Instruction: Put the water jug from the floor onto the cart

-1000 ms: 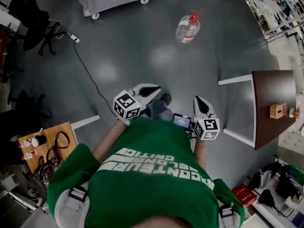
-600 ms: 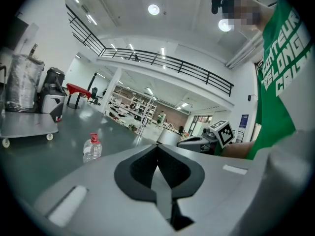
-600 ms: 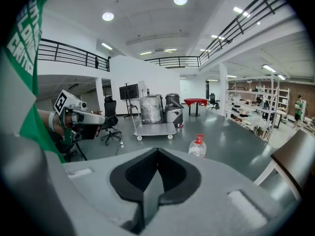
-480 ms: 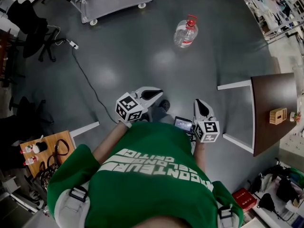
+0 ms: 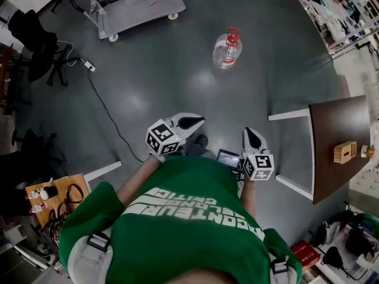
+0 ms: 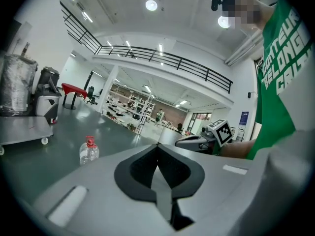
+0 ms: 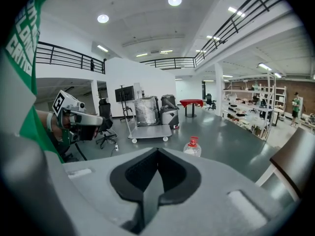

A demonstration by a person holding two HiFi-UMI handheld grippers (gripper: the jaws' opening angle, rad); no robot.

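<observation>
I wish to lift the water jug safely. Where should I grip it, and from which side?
Probably the narrow red top of the water jug, from above: it stands upright in the open, and its clear round body looks wide.

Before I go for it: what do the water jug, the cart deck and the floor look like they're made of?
Water jug: probably clear plastic, with a see-through body and a red cap and handle. Cart deck: grey and matte, likely metal or coated board. Floor: dark grey and glossy, maybe sealed concrete, since lights reflect in it.
</observation>
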